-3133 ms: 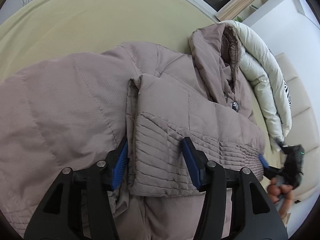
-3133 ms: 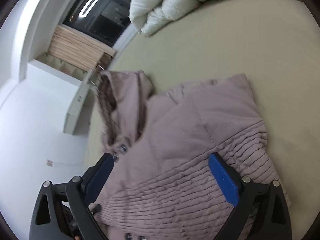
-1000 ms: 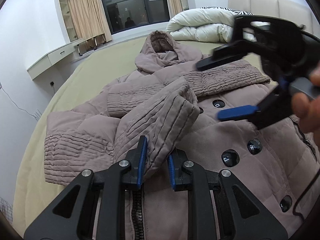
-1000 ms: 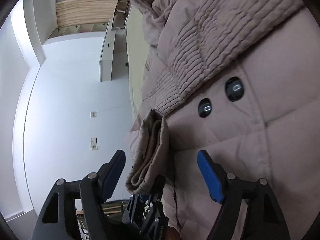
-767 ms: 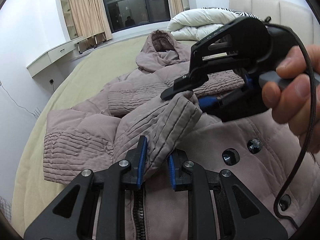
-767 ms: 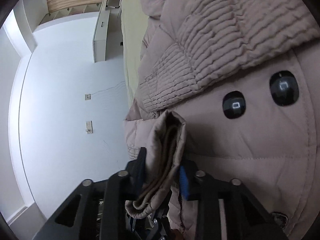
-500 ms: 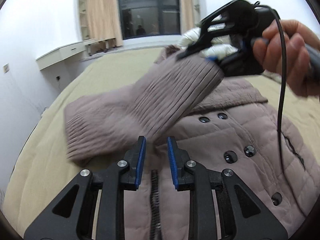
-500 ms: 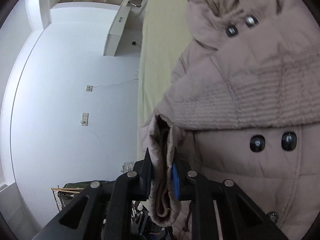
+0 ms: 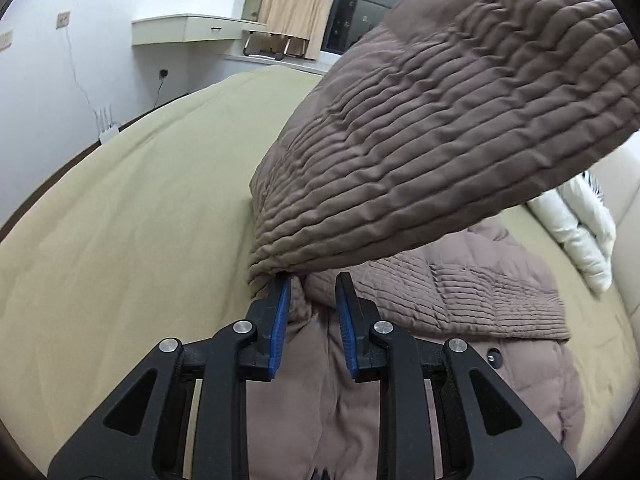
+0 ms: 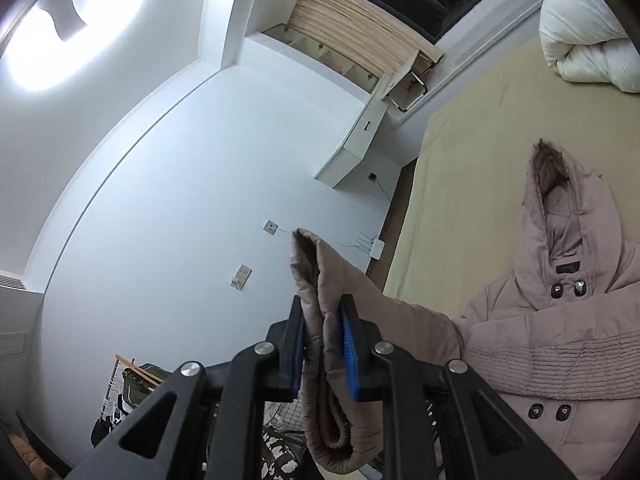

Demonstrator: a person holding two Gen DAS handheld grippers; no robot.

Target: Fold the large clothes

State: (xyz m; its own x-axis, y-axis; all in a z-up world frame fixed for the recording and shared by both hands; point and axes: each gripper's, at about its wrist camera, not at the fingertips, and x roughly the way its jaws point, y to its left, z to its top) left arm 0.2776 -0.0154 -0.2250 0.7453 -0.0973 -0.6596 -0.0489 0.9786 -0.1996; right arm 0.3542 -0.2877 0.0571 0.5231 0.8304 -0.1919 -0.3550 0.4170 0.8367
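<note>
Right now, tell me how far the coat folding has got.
Early. Done: the coat lies buttoned, front up, on the bed, one sleeve folded across its chest. In hand: both grippers, right and left, hold the other sleeve raised. Left: lay it across, then fold the body and hood.

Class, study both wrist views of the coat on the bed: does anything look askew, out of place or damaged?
One thing stands out: the mauve quilted puffer coat's ribbed sleeve is lifted off the olive bedsheet, clamped in the right tongs and left tongs, while the other lies across the chest. No damage visible.
</note>
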